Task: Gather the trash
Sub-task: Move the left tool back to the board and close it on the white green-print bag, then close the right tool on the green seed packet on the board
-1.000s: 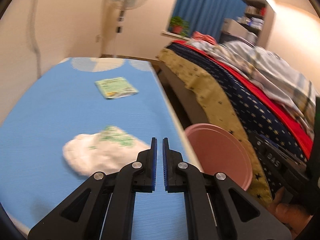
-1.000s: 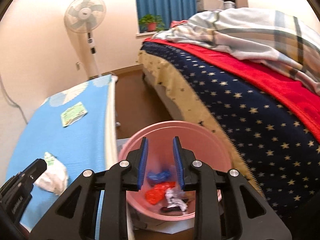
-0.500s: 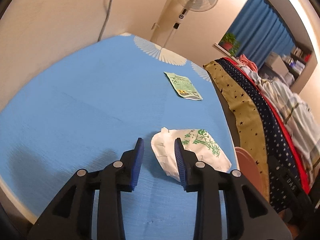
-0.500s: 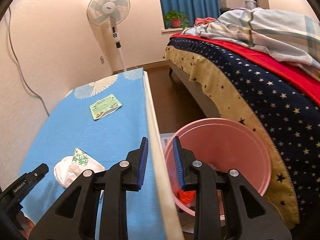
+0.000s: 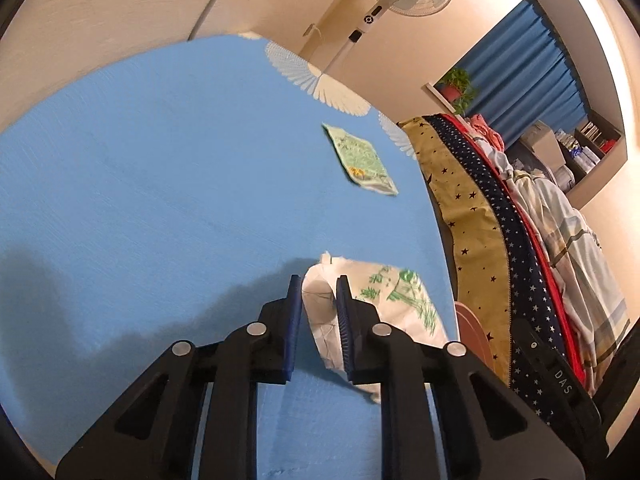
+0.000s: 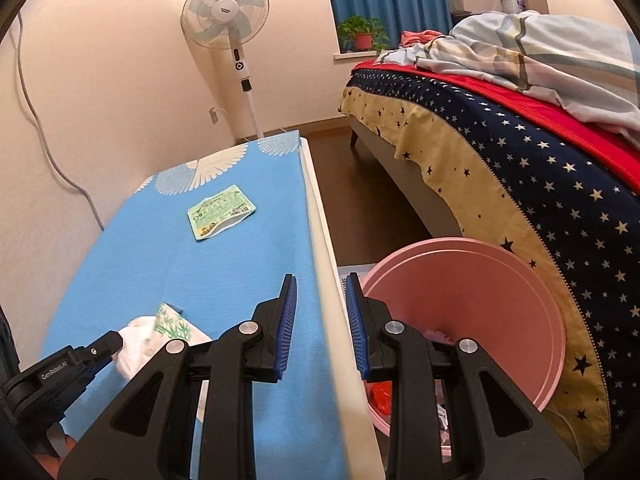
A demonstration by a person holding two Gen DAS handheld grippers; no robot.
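Note:
A crumpled white wrapper with green print (image 5: 384, 300) lies near the right edge of the blue table (image 5: 140, 184). My left gripper (image 5: 318, 300) is open, its fingers set on either side of the wrapper's left end. The wrapper and left gripper also show in the right wrist view (image 6: 160, 332). A flat green packet (image 5: 360, 160) lies farther back on the table, also in the right wrist view (image 6: 220, 212). My right gripper (image 6: 320, 300) is open and empty, above the table's right edge. A pink bin (image 6: 472, 300) with trash inside stands on the floor beside the table.
A bed with a starred cover (image 6: 520, 152) stands right of the bin. A standing fan (image 6: 226, 20) is behind the table's far end. A wall runs along the table's left side. Brown floor (image 6: 360, 200) lies between table and bed.
My left gripper opened from shut, swung left over the table and came down around the white wrapper's end. My right gripper moved left from over the bin to the table's edge.

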